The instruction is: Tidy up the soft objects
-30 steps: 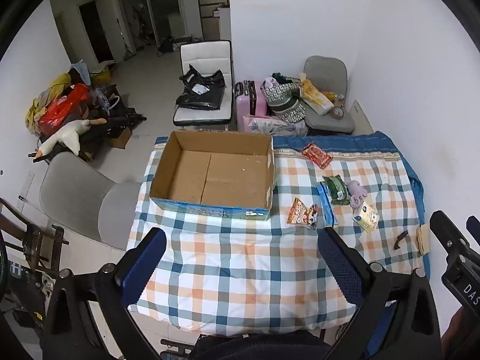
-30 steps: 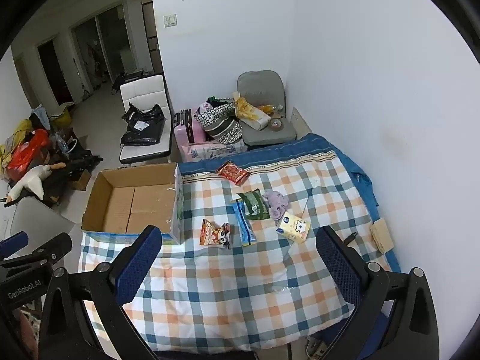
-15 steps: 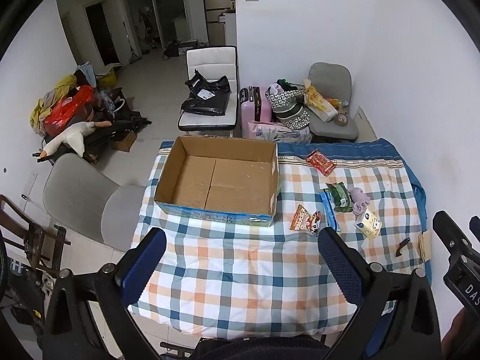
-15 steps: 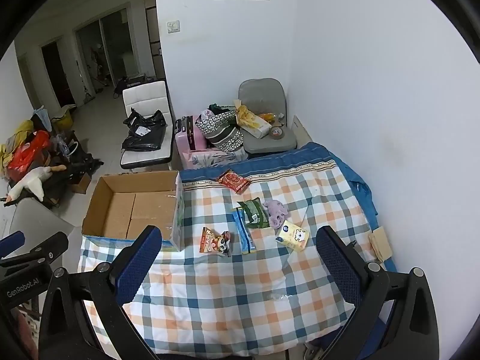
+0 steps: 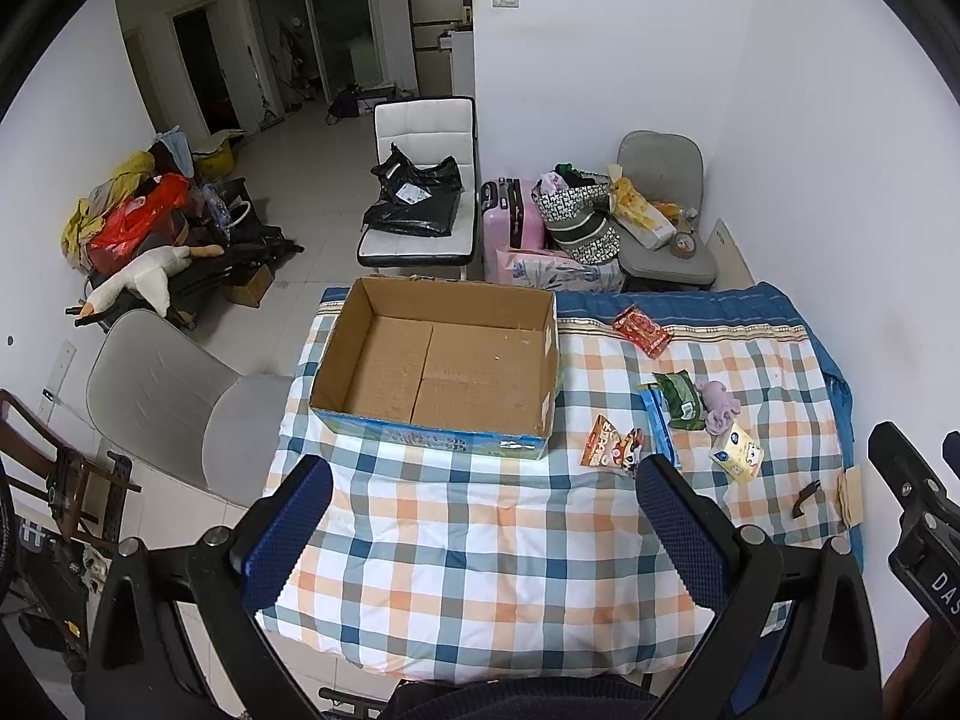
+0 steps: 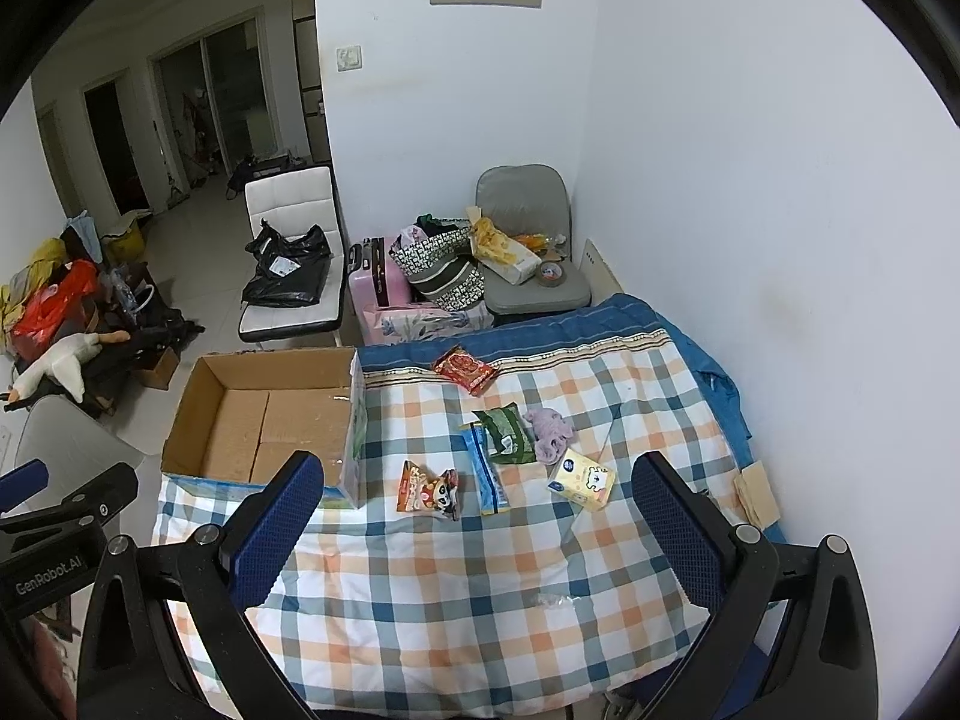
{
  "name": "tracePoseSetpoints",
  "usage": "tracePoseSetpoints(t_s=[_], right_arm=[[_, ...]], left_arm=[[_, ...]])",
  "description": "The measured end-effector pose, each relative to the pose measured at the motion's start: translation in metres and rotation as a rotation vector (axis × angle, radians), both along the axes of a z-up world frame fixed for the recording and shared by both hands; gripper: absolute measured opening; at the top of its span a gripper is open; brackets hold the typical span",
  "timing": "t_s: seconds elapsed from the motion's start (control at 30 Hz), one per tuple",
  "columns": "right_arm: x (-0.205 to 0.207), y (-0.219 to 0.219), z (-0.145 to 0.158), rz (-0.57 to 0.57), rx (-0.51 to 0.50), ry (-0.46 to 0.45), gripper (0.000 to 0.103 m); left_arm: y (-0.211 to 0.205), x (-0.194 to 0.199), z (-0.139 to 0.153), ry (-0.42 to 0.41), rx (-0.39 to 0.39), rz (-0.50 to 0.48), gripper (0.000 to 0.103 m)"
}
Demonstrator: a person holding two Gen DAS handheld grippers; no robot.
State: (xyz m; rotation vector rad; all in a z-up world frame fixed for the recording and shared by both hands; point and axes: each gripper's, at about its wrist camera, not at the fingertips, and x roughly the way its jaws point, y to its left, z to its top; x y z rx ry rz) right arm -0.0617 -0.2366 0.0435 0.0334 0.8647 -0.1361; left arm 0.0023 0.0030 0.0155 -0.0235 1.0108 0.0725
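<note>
**Both grippers pulled back and up, nothing held**

Backed off and higher vs 1 s ago: more wall and room showing in both views, bench and its things smaller in frame. Nothing on bench shifted.

Left gripper (image 5: 483, 516): wide open, holding nothing, hovering over near edge of bench (image 5: 480, 588), checked cloth covering it. Right gripper (image 6: 474, 516): also wide open, nothing between fingers, hovering over near edge, further to the right.

Cardboard box (image 5: 438, 360) w/ flaps open at far-left corner of bench, only bare cardboard floor visible inside. Soft items laid out to its right, all outside box:
- red packet (image 6: 463, 369) near far edge, alone
- green pouch (image 6: 505, 435) mid-bench, touching purple plush (image 6: 549, 432) on its right
- blue flat packet (image 6: 489, 477) just left of green pouch, lengthwise toward near edge
- orange snack bag (image 6: 427, 487) nearest box, apart from the rest
- yellow tissue pack (image 6: 582, 481) just nearside of purple plush

Small dark clip (image 5: 804, 498) and beige card (image 5: 851, 495) by right edge, well apart from soft items.

Beyond far edge: grey chair (image 6: 528, 276) w/ clutter, pink suitcase (image 6: 375, 276), white chair (image 6: 294, 264) w/ black bag.
</note>
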Motion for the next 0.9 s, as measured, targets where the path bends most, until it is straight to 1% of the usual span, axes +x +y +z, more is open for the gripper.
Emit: tracePoseSetpoints(t_s=[0.23, 0.37, 0.47, 0.5, 0.57, 0.9], right_arm=[[-0.004, 0.002, -0.002, -0.002, -0.002, -0.003, 0.103], [-0.001, 0.001, 0.005, 0.002, -0.003, -0.014, 0.103], [-0.002, 0.002, 0.007, 0.002, -0.006, -0.023, 0.103], [-0.002, 0.001, 0.007, 0.004, -0.006, -0.026, 0.103], [0.0, 0.0, 0.008, 0.004, -0.006, -0.027, 0.103], [-0.005, 0.003, 0.008, 0.005, -0.007, -0.028, 0.103]], left_arm=[[0.001, -0.001, 0.001, 0.001, -0.002, -0.002, 0.103], [0.002, 0.004, 0.001, -0.005, 0.002, 0.002, 0.103], [0.003, 0.012, 0.004, -0.012, 0.005, 0.006, 0.103], [0.004, 0.011, 0.013, -0.017, 0.003, 0.009, 0.103], [0.004, 0.012, 0.014, -0.02, 0.004, 0.009, 0.103], [0.006, 0.008, 0.012, -0.022, 0.002, 0.01, 0.103]])
